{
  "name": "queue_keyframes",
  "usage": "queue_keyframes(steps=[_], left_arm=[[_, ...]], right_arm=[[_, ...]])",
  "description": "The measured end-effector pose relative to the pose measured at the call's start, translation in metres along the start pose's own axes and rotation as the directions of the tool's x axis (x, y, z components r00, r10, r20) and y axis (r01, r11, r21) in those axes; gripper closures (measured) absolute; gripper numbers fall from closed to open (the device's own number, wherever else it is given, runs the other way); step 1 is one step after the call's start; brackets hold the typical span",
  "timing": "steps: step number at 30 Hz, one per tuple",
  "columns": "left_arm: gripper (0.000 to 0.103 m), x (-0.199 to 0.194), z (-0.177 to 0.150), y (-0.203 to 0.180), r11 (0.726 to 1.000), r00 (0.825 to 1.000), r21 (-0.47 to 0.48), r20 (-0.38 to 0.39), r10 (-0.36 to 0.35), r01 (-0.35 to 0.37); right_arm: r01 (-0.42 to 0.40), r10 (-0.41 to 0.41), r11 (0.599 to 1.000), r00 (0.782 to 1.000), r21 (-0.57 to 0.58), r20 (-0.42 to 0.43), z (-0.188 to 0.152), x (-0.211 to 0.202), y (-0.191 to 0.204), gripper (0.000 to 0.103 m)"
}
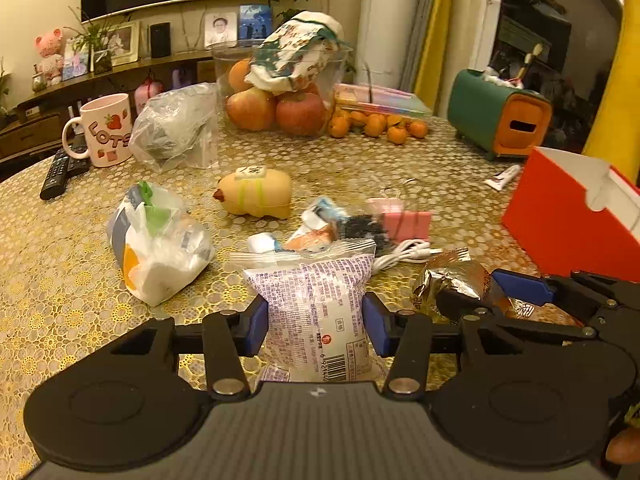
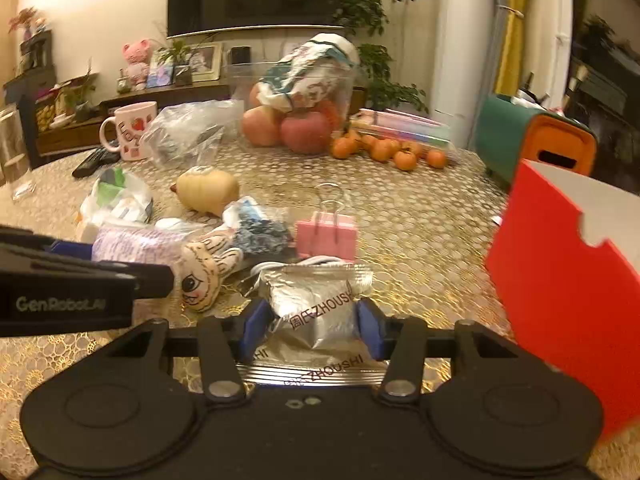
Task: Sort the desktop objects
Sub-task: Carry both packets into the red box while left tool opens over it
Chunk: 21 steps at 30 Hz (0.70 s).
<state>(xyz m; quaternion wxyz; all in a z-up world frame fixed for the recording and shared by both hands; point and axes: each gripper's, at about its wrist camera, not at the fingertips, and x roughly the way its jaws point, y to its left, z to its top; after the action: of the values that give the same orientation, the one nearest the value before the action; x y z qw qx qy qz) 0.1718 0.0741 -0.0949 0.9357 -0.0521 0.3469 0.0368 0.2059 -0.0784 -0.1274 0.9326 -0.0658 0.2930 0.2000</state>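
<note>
- Two packets being clamped at once: left gripper (image 1: pixel 315 326) pinching purple-print snack packet (image 1: pixel 316 304), right gripper (image 2: pixel 313 330) pinching silver foil packet (image 2: pixel 316 304), both low over tabletop (image 1: pixel 60 248).
- Keeping pressure light; both packets likely crushable.
- Lifting clear of white cable (image 1: pixel 404 254) before swinging toward red box (image 2: pixel 560 300), presumably the bin.

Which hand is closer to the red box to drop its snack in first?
The right. The right gripper holds the silver snack packet right beside the red box. The left gripper, holding the purple-print packet, sits farther from it.
</note>
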Motion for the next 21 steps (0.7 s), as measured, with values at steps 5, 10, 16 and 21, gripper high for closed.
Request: queue_keyframes(steps=[5, 10, 16, 21], left_arm=[[0.055, -0.016, 0.000, -0.010, 1.000, 1.000, 0.011, 0.005, -0.022, 0.022], [0.055, -0.037, 0.001, -0.022, 0.998, 0.998, 0.021, 0.012, -0.054, 0.054], [0.055, -0.064, 0.004, -0.041, 0.994, 0.995, 0.041, 0.018, -0.102, 0.102], [0.055, -0.085, 0.006, -0.063, 0.985, 0.988, 0.077, 0.013, -0.153, 0.152]], right_arm=[[0.004, -0.005, 1.000, 1.000, 0.023, 0.012, 0.001, -0.021, -0.010, 0.056], [0.007, -0.009, 0.999, 0.999, 0.037, 0.038, 0.005, -0.051, -0.018, 0.056], [0.013, -0.017, 0.998, 0.998, 0.062, 0.058, 0.008, -0.091, -0.029, 0.056], [0.028, -0.034, 0.996, 0.997, 0.086, 0.068, 0.009, -0.123, -0.043, 0.056]])
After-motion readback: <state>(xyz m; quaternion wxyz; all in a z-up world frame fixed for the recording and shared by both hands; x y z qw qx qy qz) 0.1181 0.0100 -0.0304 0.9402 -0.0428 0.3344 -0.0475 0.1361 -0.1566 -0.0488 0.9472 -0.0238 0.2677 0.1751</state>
